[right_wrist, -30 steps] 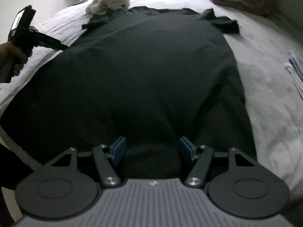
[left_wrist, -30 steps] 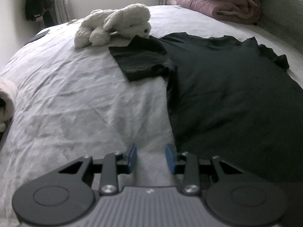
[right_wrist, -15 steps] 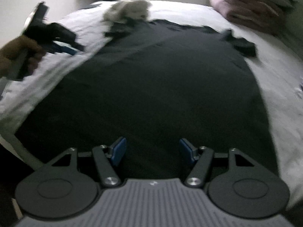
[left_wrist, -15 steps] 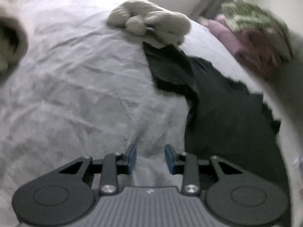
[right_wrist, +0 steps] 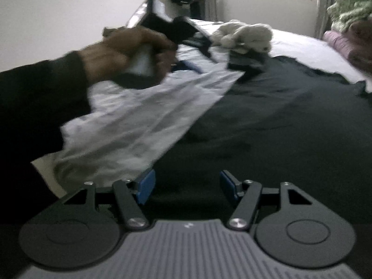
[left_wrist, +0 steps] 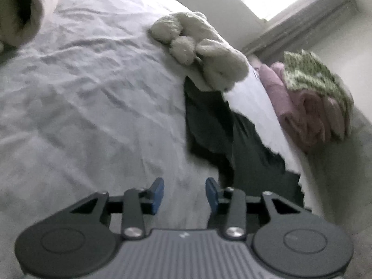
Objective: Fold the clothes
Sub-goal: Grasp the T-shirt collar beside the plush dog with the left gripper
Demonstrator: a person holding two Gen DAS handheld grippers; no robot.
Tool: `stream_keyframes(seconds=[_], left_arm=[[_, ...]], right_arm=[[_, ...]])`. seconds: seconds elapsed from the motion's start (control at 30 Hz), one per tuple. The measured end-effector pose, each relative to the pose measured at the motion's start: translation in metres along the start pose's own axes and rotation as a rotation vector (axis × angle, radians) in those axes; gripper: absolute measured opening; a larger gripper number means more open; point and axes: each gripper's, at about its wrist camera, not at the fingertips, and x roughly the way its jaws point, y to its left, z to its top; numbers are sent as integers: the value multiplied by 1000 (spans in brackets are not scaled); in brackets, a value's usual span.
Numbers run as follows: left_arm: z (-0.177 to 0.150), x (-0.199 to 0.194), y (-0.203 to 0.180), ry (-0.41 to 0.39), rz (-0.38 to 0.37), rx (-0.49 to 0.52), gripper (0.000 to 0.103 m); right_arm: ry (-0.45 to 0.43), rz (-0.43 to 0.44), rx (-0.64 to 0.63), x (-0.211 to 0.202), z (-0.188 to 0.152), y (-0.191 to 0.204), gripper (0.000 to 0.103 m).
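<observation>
state: black shirt (right_wrist: pixel 279 125) lay flat on bed (left_wrist: pixel 93 93) | left tongs (left_wrist: pixel 184 194) opening, right tongs (right_wrist: pixel 186 186) released — both empty | risk: I feared snagging 1 layer or the plush toy (left_wrist: pixel 204 53) — sleeve touched it

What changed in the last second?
Left gripper rolled and swung toward the black shirt's sleeve, jaws opening, nothing between them. Right gripper shifted to the shirt's near left edge, empty. Shirt and plush toy lie as before on the bed.
</observation>
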Motion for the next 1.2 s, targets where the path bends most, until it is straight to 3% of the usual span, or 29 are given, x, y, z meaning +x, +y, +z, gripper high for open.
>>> stream_keyframes(seconds=[0.13, 0.27, 0.4, 0.5, 0.6, 0.67, 0.77, 1.03, 1.2], left_arm=[[23, 31, -6, 7, 2, 21, 47], [48, 59, -16, -35, -6, 41, 49], [62, 88, -15, -56, -19, 9, 49], [72, 105, -21, -64, -24, 41, 49], [81, 118, -32, -55, 2, 103, 43], [84, 127, -36, -52, 23, 142, 23], [87, 135, -33, -52, 24, 170, 9], [92, 121, -30, -100, -1, 187, 5], [93, 114, -28, -118, -4, 210, 5]], right_arm=[[-13, 28, 2, 5, 3, 2, 64], [-34, 58, 39, 10, 8, -6, 64], [-22, 60, 42, 19, 7, -12, 64], [-25, 56, 59, 25, 7, -22, 64], [-29, 59, 89, 30, 10, -31, 64], [-36, 62, 106, 32, 13, -35, 64], [-47, 66, 116, 34, 15, -35, 64], [-40, 101, 92, 30, 28, -8, 64], [70, 37, 38, 44, 20, 9, 45]])
